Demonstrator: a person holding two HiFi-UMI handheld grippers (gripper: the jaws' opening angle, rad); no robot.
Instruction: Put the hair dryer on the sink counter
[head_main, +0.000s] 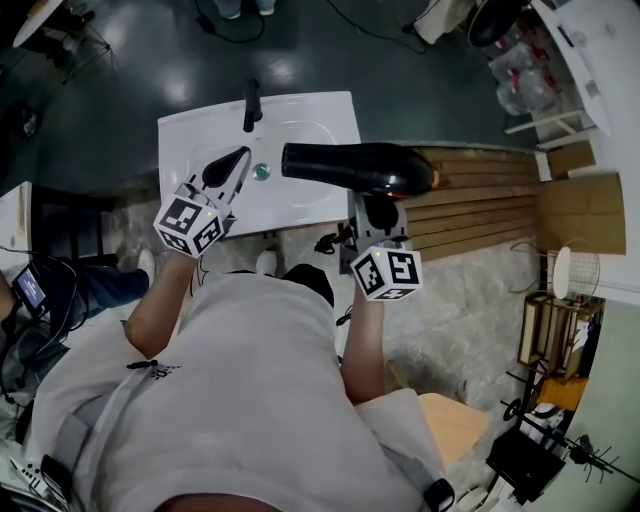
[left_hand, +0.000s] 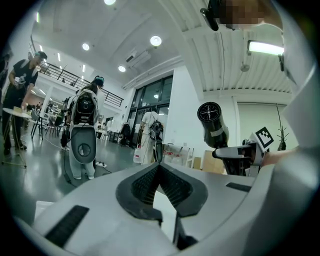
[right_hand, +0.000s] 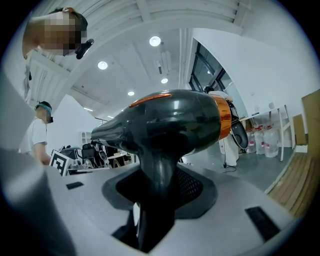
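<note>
Over sink (head_main: 190, 130), at 3 o'clock, gripping dryer (head_main: 350, 168) handle with right gripper (head_main: 376, 208); at 9 o'clock, holding left gripper (head_main: 236, 162) closed, empty.

Bright ceiling lamps (right_hand: 155, 41); glare on dark floor (head_main: 180, 88); fisheye edges vignetted

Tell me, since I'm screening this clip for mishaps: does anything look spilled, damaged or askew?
Nothing stands out. The right gripper holds the hair dryer by its handle near the clean, intact sink.

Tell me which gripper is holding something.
The right gripper, clamped on the hair dryer; the left gripper has its jaws together with nothing between them.
</note>
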